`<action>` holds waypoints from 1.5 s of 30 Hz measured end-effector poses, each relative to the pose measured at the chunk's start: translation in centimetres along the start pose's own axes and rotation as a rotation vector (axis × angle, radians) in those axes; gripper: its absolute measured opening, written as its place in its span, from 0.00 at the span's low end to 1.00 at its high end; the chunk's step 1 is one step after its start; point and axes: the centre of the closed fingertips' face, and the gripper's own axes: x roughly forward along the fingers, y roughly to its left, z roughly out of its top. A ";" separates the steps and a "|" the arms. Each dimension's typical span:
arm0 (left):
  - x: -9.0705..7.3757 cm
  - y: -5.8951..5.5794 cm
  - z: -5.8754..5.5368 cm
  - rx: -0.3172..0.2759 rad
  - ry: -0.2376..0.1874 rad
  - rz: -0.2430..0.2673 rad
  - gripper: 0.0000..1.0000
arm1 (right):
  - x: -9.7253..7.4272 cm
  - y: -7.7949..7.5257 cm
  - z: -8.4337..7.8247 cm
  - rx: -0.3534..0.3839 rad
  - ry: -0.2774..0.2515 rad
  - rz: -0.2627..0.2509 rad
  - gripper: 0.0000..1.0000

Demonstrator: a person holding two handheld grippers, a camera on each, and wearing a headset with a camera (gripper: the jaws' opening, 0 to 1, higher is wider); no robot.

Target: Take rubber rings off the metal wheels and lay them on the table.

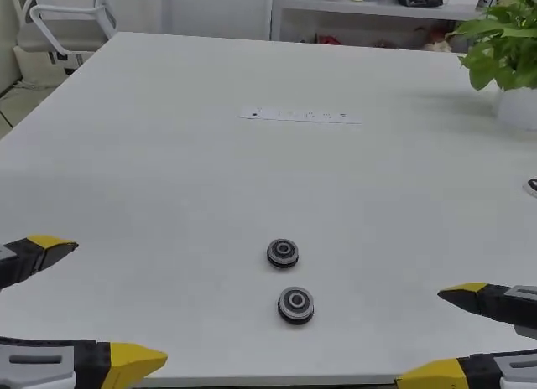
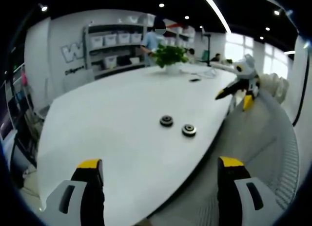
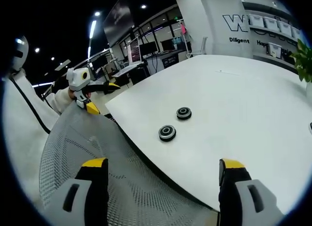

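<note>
Between left tongs and right tongs lie wheels.

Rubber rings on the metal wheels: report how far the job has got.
Done: nothing yet. The farther small round metal wheel and the nearer one lie on the white table with their black rubber rings on. In hand: nothing; the left gripper and right gripper are open at the near edge, apart from the wheels. Left: both rings to pull off and lay down.
</note>
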 end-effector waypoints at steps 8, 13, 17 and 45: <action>0.3 0.1 0.0 0.032 0.011 -0.006 0.98 | 0.1 -0.1 -0.1 0.008 0.009 0.005 0.93; 0.4 0.2 0.1 0.042 0.012 -0.013 0.98 | 0.2 -0.2 -0.2 0.006 0.019 0.011 0.95; 0.6 0.1 0.0 0.048 0.021 -0.026 1.00 | 0.2 -0.3 -0.2 0.008 0.012 0.021 0.96; 1.9 -0.4 4.3 0.072 -0.067 -0.136 1.00 | -0.1 -1.7 1.9 -0.032 -0.022 0.027 0.90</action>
